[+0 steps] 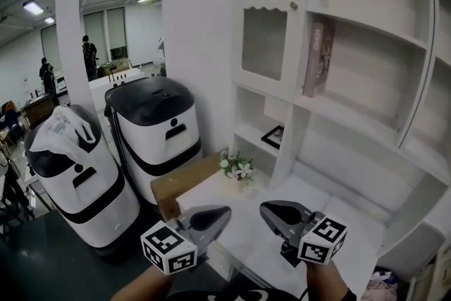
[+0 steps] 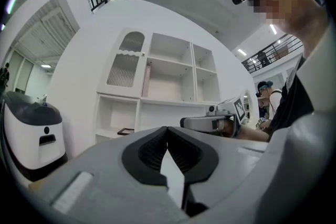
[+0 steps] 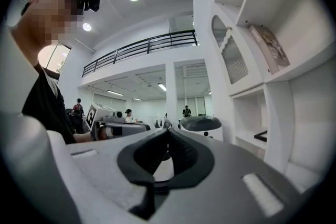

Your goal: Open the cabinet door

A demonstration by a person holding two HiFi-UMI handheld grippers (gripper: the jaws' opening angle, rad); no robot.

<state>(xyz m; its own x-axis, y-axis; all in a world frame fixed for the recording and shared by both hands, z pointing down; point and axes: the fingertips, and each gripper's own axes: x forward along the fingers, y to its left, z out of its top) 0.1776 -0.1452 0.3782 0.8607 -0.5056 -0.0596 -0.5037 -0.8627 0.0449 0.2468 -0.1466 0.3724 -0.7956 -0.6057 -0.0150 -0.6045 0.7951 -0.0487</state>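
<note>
White shelf unit (image 1: 373, 74) fills the head view from one to four o'clock. Its cabinet door (image 1: 266, 17), arched with ribbed glass, sits at twelve o'clock, closed, with a small knob (image 1: 293, 5) on its right edge. At six o'clock, well below the door, the left gripper (image 1: 224, 212) and right gripper (image 1: 263, 211) hover near each other, each with jaws pressed together, holding nothing

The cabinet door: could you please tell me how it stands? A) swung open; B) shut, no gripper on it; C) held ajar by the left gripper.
B: the cabinet door sits flush in its frame; the left gripper and right gripper are low, clear of it.
</note>
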